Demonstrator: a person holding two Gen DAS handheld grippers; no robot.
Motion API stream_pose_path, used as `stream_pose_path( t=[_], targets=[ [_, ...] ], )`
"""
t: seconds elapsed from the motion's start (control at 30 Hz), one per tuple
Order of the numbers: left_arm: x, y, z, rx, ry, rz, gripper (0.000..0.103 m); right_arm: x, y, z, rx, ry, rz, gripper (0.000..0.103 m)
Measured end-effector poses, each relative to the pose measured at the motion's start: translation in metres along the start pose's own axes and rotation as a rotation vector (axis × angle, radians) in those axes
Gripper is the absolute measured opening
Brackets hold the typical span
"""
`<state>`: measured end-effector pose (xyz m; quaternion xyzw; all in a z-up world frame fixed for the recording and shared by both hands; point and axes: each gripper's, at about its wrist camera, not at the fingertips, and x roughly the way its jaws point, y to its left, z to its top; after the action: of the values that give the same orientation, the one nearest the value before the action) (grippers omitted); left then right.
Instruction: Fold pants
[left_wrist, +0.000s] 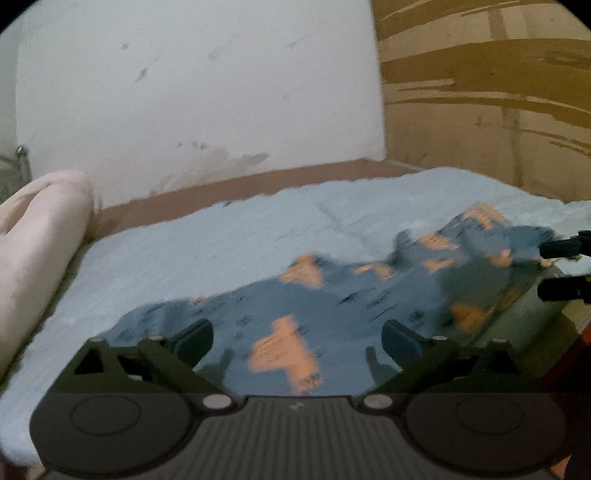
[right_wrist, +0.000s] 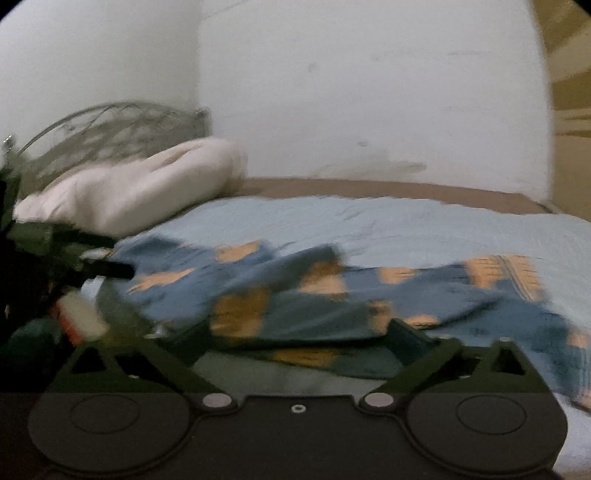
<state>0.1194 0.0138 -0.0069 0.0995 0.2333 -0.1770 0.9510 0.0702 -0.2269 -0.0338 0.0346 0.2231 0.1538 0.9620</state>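
Above the pants (left_wrist: 332, 306), both claws gape wide, holding nothing.

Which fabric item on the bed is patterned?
The pants: blue with orange patches, lying rumpled. The sheet is plain light blue, the rolled blanket plain cream.

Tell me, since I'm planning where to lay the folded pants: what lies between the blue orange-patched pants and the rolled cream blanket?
Only bare light-blue bedsheet, in both wrist views, between pants and blanket.
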Motion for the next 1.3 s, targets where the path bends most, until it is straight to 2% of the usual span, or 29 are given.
stream_pose_path(
  t=[0.2,0.27,0.33,0.47,0.5,0.53,0.73,0.9,0.97,1.0,1.03,1.07,1.1,1.13,1.2,1.23,1.3],
  targets=[
    [0.020,-0.057,0.018,0.035,-0.038,-0.105,0.102,-0.035,-0.069,0.011,0.030,-0.034,-0.229,0.102],
    [0.026,-0.076,0.023,0.041,-0.041,-0.136,0.102,-0.039,-0.098,0.015,0.081,-0.028,-0.278,0.102],
    [0.032,-0.094,0.028,0.046,-0.047,-0.168,0.102,-0.038,-0.128,0.018,0.134,-0.002,-0.287,0.102],
    [0.047,-0.126,0.036,0.063,-0.041,-0.193,0.102,-0.014,-0.185,0.016,0.265,0.135,-0.228,0.102],
    [0.050,-0.133,0.037,0.064,-0.033,-0.194,0.102,-0.006,-0.201,0.014,0.330,0.186,-0.212,0.098],
    [0.053,-0.139,0.038,0.061,-0.028,-0.199,0.102,-0.002,-0.211,0.012,0.377,0.207,-0.203,0.089],
    [0.066,-0.158,0.036,0.082,0.003,-0.224,0.102,0.002,-0.246,0.004,0.554,0.201,-0.077,0.078],
    [0.067,-0.160,0.033,0.091,0.015,-0.234,0.102,-0.009,-0.269,-0.002,0.734,0.135,0.037,0.080],
    [0.069,-0.160,0.033,0.087,0.026,-0.236,0.102,-0.010,-0.274,0.001,0.748,0.134,0.038,0.079],
    [0.071,-0.160,0.034,0.086,0.039,-0.238,0.102,-0.009,-0.274,0.003,0.728,0.151,0.017,0.074],
    [0.074,-0.160,0.034,0.080,0.060,-0.240,0.101,-0.006,-0.272,0.004,0.704,0.175,-0.009,0.063],
    [0.076,-0.159,0.036,0.064,0.077,-0.237,0.096,-0.003,-0.269,0.004,0.675,0.198,-0.051,0.057],
    [0.078,-0.158,0.036,0.039,0.095,-0.237,0.092,0.000,-0.265,0.004,0.648,0.217,-0.097,0.045],
    [0.080,-0.155,0.037,0.011,0.113,-0.241,0.092,0.002,-0.261,0.004,0.629,0.226,-0.132,0.037],
    [0.083,-0.151,0.037,-0.037,0.133,-0.252,0.090,0.001,-0.256,0.003,0.610,0.224,-0.163,0.025],
    [0.083,-0.148,0.037,-0.054,0.136,-0.254,0.090,0.001,-0.254,0.003,0.600,0.223,-0.159,0.014],
    [0.081,-0.146,0.037,-0.061,0.132,-0.257,0.088,-0.001,-0.249,0.005,0.560,0.223,-0.173,0.011]
  ],
)
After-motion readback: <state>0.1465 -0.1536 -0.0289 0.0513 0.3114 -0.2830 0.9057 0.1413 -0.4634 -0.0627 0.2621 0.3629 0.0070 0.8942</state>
